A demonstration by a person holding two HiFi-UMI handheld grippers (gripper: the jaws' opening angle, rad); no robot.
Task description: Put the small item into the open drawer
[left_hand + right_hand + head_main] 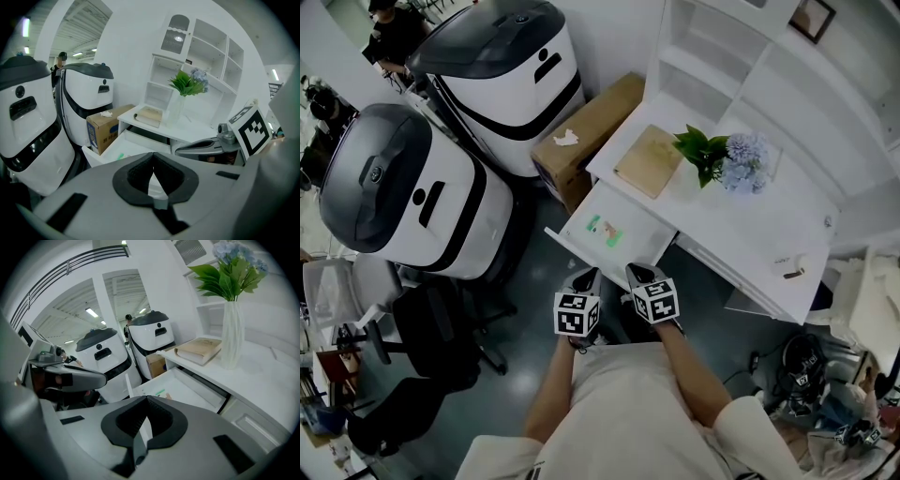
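The white desk's open drawer (581,246) juts toward me. On its floor lie a small green item (593,224) and a second green-and-pink one (612,236). The green item (159,393) also shows in the right gripper view, inside the drawer (197,392), and the drawer (110,154) shows in the left gripper view. My left gripper (591,275) and right gripper (635,271) hover side by side just short of the drawer's front edge. Both are shut, and nothing is between the jaws of the left gripper (153,157) or the right gripper (146,401).
Two large white-and-black machines (403,192) (511,66) stand left of the desk, with a cardboard box (591,122) beside it. On the desk top are a tan book (649,159) and a vase of flowers (722,155). A black office chair (441,337) sits at lower left.
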